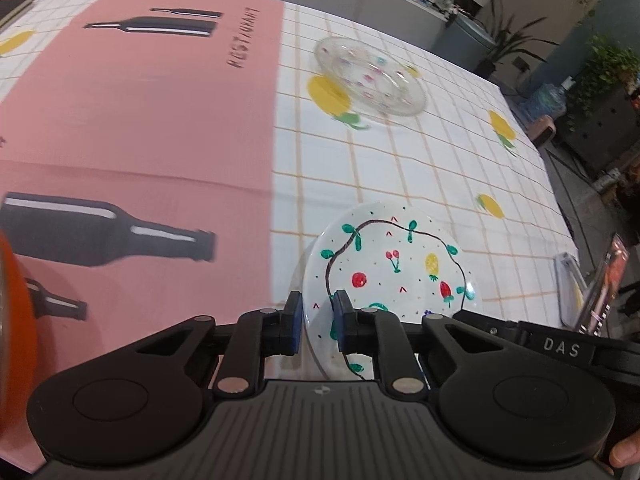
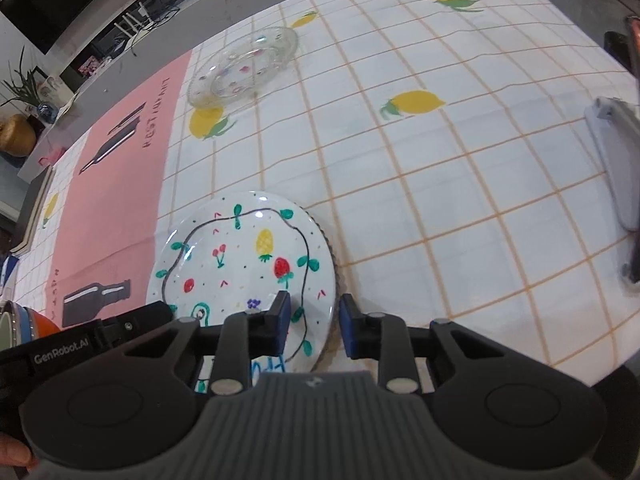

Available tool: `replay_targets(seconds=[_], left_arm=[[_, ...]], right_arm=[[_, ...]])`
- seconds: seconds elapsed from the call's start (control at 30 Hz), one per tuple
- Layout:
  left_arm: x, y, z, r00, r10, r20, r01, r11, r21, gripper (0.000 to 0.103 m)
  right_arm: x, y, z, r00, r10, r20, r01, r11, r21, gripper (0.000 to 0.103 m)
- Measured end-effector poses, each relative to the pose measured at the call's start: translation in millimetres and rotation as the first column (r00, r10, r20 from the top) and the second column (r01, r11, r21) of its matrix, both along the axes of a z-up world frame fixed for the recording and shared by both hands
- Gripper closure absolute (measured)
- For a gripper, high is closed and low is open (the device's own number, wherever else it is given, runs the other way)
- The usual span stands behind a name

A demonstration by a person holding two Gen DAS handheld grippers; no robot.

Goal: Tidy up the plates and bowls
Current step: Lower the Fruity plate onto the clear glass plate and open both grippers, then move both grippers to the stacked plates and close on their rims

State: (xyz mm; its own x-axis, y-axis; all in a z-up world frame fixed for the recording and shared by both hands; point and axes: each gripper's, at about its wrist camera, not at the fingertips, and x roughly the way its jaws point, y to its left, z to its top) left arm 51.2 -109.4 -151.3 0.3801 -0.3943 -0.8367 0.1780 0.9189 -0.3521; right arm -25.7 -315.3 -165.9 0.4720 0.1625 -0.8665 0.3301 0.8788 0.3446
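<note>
Fingers of the left gripper point(image 1: 316, 322) pinch the near-left rim of the painted plate point(image 1: 390, 264), one pad under the edge and one on the face, so the plate is held by its thin lip. The right gripper point(image 2: 314, 326) straddles the opposite rim at about five o'clock; its fingers sit either side of the edge with a gap showing, apparently not yet clamped. A ridged brown rim point(image 2: 330, 248) peeks from under the plate, so it seems to rest on another dish, probably why both sides are taken. On the desk point(image 2: 460, 200), toward twelve o'clock, lies a clear glass plate point(image 2: 244, 68), well apart, a likely next item.
</note>
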Motion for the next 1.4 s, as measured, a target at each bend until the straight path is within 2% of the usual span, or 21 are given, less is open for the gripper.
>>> replay_targets(seconds=[0.2, 0.3, 0.67, 0.8, 0.83, 0.93, 0.97, 1.07, 1.2, 1.4], left_arm=[[7, 8, 3, 1.0, 0.028, 0.008, -0.028, 0.999, 0.043, 0.085], [8, 10, 4, 1.0, 0.029, 0.006, -0.029, 0.999, 0.045, 0.085], [32, 4, 38, 0.993, 0.047, 0.112, -0.047, 0.999, -0.002, 0.084], [47, -3, 51, 0.988, 0.051, 0.147, -0.048, 0.998, -0.028, 0.082], [51, -4, 53, 0.987, 0.054, 0.151, -0.049, 0.998, -0.034, 0.081], [66, -9, 57, 0.988, 0.054, 0.148, -0.046, 0.997, -0.055, 0.079], [70, -11, 57, 0.988, 0.054, 0.145, -0.046, 0.997, -0.063, 0.079], [84, -17, 58, 0.987, 0.062, 0.147, -0.053, 0.996, -0.065, 0.078], [99, -24, 58, 0.979, 0.074, 0.191, -0.067, 0.997, -0.043, 0.078], [117, -33, 54, 0.96, 0.077, 0.27, -0.088, 0.996, 0.031, 0.078]], right_arm=[[13, 15, -1, 0.999, 0.034, 0.012, -0.034, 0.999, -0.01, 0.078], [15, 17, 0, 0.998, 0.054, 0.014, -0.054, 0.998, -0.027, 0.075], [29, -3, 29, 0.994, 0.026, 0.109, -0.018, 0.997, -0.074, 0.062], [42, -7, 39, 0.988, 0.032, 0.154, -0.017, 0.995, -0.099, 0.062], [45, -8, 40, 0.986, 0.029, 0.165, -0.013, 0.995, -0.095, 0.059], [58, -12, 44, 0.981, 0.01, 0.191, 0.006, 0.997, -0.083, 0.039], [62, -13, 45, 0.979, 0.01, 0.201, 0.007, 0.997, -0.083, 0.035], [76, -15, 47, 0.974, -0.002, 0.228, 0.023, 0.996, -0.088, 0.035], [86, -19, 46, 0.949, -0.073, 0.305, 0.114, 0.986, -0.121, 0.035], [113, -25, 35, 0.95, -0.087, 0.299, 0.132, 0.982, -0.133, 0.036]])
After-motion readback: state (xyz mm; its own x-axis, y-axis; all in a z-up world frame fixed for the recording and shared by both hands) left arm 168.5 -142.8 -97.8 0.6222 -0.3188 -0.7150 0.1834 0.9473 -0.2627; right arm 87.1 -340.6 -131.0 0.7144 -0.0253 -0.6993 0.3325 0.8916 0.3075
